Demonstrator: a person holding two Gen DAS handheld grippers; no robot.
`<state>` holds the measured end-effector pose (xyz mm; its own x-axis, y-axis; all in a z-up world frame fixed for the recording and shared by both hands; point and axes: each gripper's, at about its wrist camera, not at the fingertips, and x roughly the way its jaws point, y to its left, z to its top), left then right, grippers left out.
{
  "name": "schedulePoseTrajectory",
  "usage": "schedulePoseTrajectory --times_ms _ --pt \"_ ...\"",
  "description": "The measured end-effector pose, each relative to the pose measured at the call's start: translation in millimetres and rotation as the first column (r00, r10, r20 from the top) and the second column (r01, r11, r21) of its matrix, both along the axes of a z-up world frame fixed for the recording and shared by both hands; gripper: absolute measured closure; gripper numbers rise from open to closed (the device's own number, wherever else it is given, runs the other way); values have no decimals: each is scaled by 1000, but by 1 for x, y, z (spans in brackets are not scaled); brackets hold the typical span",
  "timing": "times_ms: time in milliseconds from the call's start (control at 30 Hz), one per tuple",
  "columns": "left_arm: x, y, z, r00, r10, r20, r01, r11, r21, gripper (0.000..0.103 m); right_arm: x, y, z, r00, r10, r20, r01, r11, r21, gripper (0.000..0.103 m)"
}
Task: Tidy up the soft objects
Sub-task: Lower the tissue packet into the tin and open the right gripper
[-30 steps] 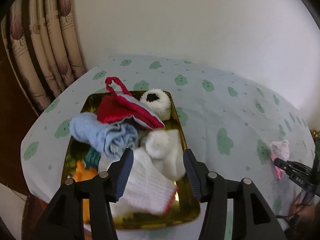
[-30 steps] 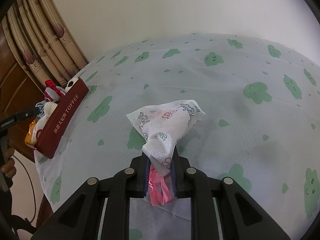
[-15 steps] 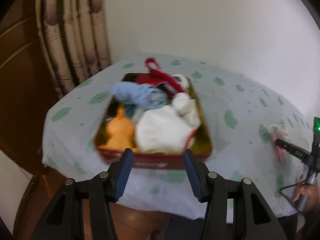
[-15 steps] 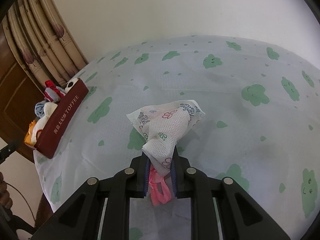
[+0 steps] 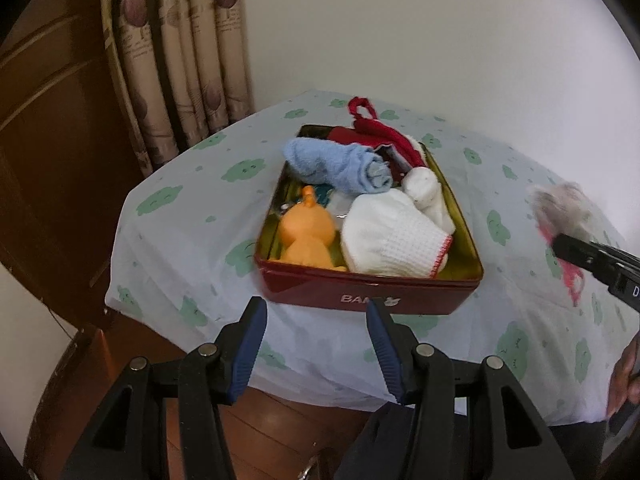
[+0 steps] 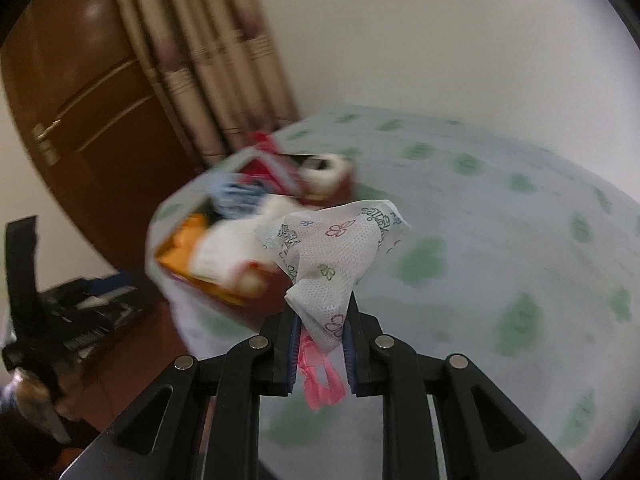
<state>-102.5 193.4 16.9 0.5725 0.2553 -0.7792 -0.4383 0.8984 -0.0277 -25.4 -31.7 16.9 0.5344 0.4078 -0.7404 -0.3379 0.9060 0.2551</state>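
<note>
Near the table's left corner sits the red tin; left gripper gapes empty, right gripper pinches a printed pouch.

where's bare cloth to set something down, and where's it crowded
Bare tablecloth lies between the red tin and the wall, and between the tin and the curtain. The tin is crowded: blue towel, orange toy, white sock.

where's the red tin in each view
Left wrist: red tin at centre, just beyond the open left tool.
Right wrist: tin left of centre, blurred, partly behind the printed cloth held in the right tool.
Shared landmark: the orange toy in the tin, also seen here.
</note>
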Motion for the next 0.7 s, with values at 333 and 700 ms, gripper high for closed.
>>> schedulePoseTrajectory --times_ms 333,700 --pt "-19 31 4 995 94 40 -92 994 -56 50 31 122 -6 978 202 -43 -202 979 6 84" --pt "-15 32 -1 997 75 17 -75 997 -32 50 60 156 -31 976 197 -97 -201 979 -43 80"
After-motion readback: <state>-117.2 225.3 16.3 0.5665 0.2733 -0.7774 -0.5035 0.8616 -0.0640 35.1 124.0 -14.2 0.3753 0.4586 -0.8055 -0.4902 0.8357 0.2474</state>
